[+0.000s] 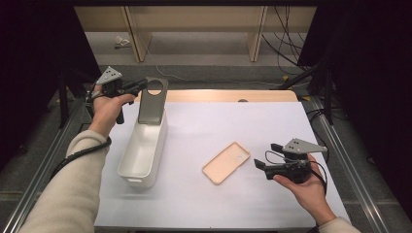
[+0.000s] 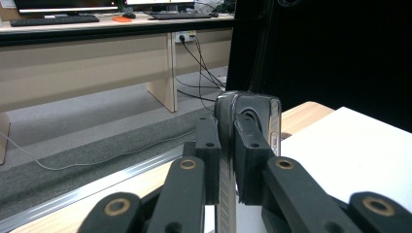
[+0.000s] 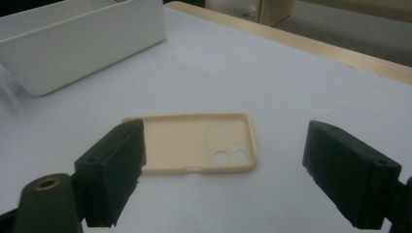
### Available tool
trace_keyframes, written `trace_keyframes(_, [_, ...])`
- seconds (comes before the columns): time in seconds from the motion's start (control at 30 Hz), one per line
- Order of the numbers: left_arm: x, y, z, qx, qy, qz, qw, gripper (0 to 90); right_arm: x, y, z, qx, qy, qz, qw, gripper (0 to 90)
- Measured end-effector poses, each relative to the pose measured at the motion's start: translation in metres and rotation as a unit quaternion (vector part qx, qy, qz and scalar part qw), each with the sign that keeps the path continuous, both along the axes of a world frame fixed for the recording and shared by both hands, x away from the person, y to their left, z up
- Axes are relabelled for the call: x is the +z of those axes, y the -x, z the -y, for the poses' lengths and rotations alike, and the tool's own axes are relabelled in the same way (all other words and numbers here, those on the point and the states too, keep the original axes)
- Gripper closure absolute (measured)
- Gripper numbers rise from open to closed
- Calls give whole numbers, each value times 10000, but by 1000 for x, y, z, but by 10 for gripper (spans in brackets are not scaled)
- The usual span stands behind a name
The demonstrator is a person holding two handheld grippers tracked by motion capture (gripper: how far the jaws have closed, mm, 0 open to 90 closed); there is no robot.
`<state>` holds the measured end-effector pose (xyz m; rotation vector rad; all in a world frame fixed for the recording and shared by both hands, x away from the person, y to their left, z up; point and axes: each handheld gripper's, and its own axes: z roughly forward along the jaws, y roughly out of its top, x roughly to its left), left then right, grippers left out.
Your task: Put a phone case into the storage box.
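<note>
My left gripper (image 1: 141, 86) is shut on a dark grey phone case (image 1: 151, 102) with a large round hole near its top. It holds the case upright over the far end of a white bin (image 1: 145, 177). In the left gripper view the jaws pinch the case (image 2: 252, 104) edge-on. A beige phone case (image 1: 226, 162) lies open side up on the white table top. My right gripper (image 1: 266, 155) hovers just to its right, open, with nothing between its fingers. In the right gripper view the beige case (image 3: 189, 145) lies flat ahead of the spread jaws.
The white bin (image 3: 73, 53) is long and narrow and lies at the left of the white mat (image 1: 209, 121). A wooden table edge (image 1: 228, 95) runs along the far side. Metal rails flank the table. Cables trail on the floor beyond.
</note>
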<state>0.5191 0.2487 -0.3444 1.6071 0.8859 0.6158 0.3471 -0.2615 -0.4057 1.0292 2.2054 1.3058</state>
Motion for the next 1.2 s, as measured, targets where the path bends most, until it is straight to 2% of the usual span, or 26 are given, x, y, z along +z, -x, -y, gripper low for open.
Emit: trace_keyframes(1.2, [-10,-12,-1,57,-33,-90,9999,819,0,-1,1,-12,-30,-7,10000,164])
